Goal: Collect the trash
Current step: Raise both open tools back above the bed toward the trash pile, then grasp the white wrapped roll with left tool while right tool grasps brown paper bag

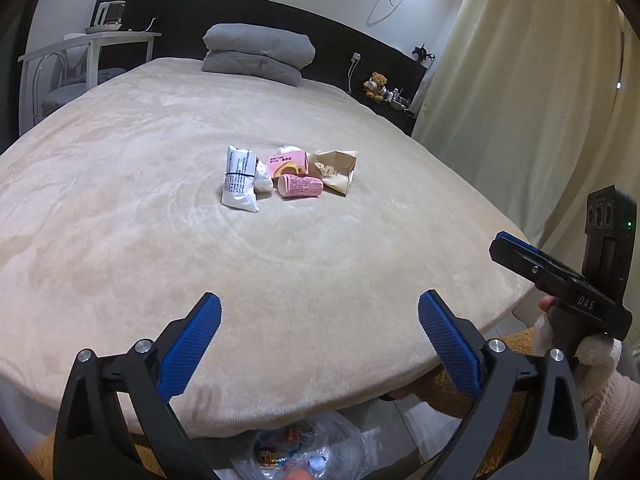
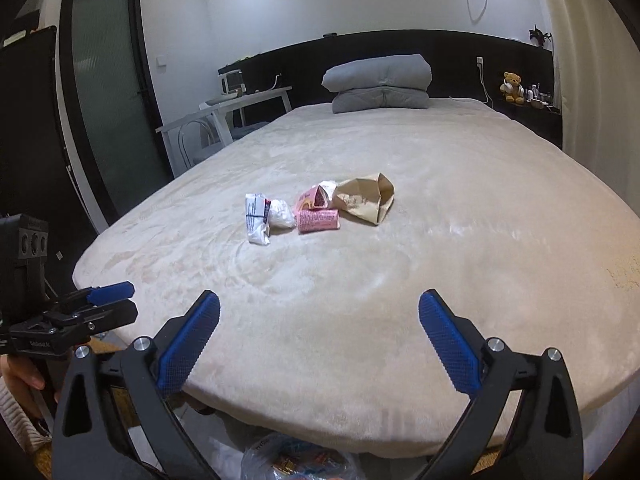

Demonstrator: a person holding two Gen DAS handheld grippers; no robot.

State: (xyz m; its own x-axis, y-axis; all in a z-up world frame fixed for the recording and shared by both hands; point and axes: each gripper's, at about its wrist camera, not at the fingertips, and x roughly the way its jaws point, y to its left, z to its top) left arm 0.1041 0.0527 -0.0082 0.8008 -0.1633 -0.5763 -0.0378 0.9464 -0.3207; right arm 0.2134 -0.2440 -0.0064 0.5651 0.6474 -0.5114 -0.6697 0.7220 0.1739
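A small heap of trash lies mid-bed: a white printed packet (image 1: 240, 180) (image 2: 256, 220), a crumpled white wad (image 1: 264, 179) (image 2: 282, 214), a pink box (image 1: 289, 163) (image 2: 314, 199), a pink tube (image 1: 301, 186) (image 2: 319, 220) and a crumpled brown paper bag (image 1: 336, 170) (image 2: 366, 198). My left gripper (image 1: 320, 344) is open and empty above the bed's near edge, well short of the heap. My right gripper (image 2: 320, 344) is open and empty too, beside it at the same edge. Each shows in the other's view, the right one (image 1: 516, 252) and the left one (image 2: 114, 300).
A beige blanket covers the bed (image 1: 160, 200) (image 2: 480, 240). Grey folded bedding (image 1: 258, 54) (image 2: 380, 82) lies at the dark headboard. A clear plastic bag holding trash (image 1: 304, 448) (image 2: 296, 460) sits on the floor below the near edge. White desk (image 1: 92, 44), curtain (image 1: 520, 100), teddy bear (image 2: 513, 86).
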